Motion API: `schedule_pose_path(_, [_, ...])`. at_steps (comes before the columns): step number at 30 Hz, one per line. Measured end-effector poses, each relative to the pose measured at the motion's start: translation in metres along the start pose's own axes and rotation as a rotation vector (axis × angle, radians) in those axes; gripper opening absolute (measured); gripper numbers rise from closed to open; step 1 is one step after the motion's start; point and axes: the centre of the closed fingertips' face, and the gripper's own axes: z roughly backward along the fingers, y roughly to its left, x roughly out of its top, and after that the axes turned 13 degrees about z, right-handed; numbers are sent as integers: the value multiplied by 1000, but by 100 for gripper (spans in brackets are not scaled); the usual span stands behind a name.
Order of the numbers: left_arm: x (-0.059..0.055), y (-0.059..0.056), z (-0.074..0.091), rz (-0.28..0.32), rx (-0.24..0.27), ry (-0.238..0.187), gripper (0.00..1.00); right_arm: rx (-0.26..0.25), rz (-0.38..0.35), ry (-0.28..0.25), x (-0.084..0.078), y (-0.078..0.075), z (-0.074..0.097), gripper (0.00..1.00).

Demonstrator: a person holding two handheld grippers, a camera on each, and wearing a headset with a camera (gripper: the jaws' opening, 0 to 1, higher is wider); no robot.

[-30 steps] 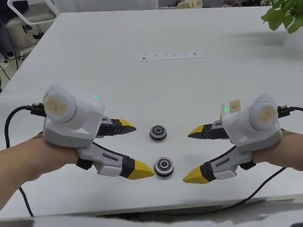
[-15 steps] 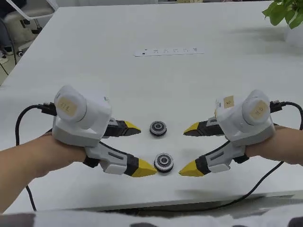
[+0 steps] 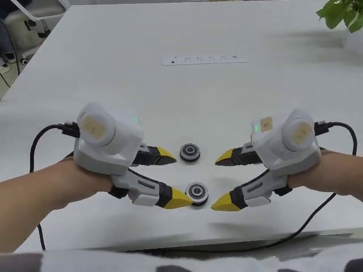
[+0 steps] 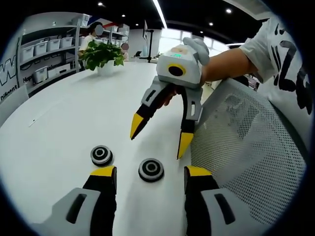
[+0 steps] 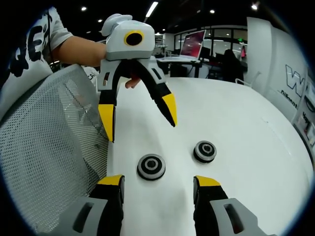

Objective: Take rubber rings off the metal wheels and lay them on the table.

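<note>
The tabletop (image 3: 170, 90) is wide and smooth, and nothing near the work would stop a wheel that gets nudged. It could skid away or tip onto its edge and roll, perhaps off the near side towards you.

Your left hand-held gripper (image 3: 181, 179) and right hand-held gripper (image 3: 215, 185) face each other across the two wheels. Both have their jaws spread wide and hold nothing. With the tips this near one another, closing both at once risks yellow tip striking yellow tip instead of the work.

The near wheel (image 3: 197, 192) lies flat between the lower tips, with the left one just beside it or touching it; I cannot tell which. The far wheel (image 3: 190, 152) lies flat between the upper tips, apart from both. Each spread gripper spans both wheels, so as you close on one, the other jaw may sweep the second wheel aside. A wheel lying flat also gives a jaw little to catch, so a pinch from the side may simply shoot it out.

The ring (image 5: 141, 167) is the dark band around each wheel, and both rings look seated. Judging by that, nothing is off yet. If you grip the rubber without the other hand-held gripper holding the metal, the whole wheel probably lifts. A stretched ring may also snap free and fly.
</note>
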Motion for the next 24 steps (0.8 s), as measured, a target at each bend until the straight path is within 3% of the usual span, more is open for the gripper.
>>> schedule_pose_path(24, [-8,2,-21,6,-32,47,39,20,1,-5,-1,1,-10,44])
